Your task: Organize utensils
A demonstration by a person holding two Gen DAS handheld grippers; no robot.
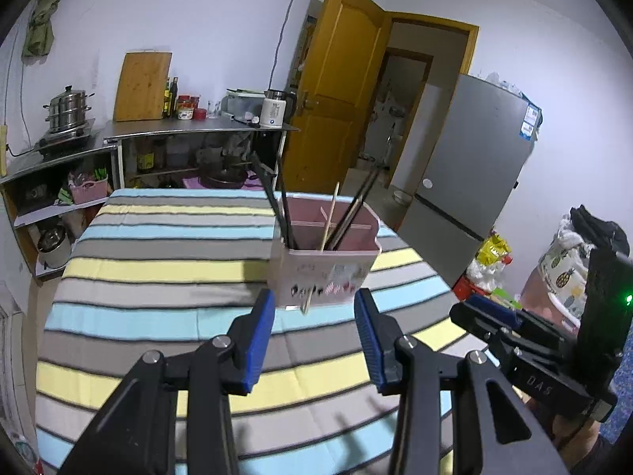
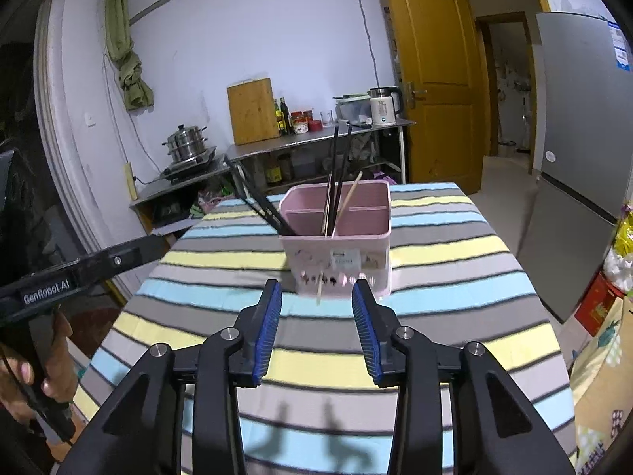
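Observation:
A pink utensil holder point(image 1: 324, 273) stands upright on the striped tablecloth point(image 1: 158, 269); it also shows in the right wrist view point(image 2: 340, 253). Several black chopsticks point(image 1: 283, 213) and a pale wooden one point(image 1: 330, 217) lean inside it, seen too in the right wrist view point(image 2: 336, 182). My left gripper point(image 1: 314, 304) is open and empty, just short of the holder's near side. My right gripper point(image 2: 316, 297) is open and empty, also just in front of the holder. The right gripper's body point(image 1: 526, 340) shows at the right of the left wrist view.
A steel counter point(image 2: 316, 138) with a cutting board point(image 2: 253, 111), bottles and a kettle point(image 2: 383, 105) stands behind the table. A steamer pot point(image 2: 186, 142) sits on a stove at left. A grey fridge point(image 2: 581, 138) and an open yellow door point(image 2: 435, 71) are to the right.

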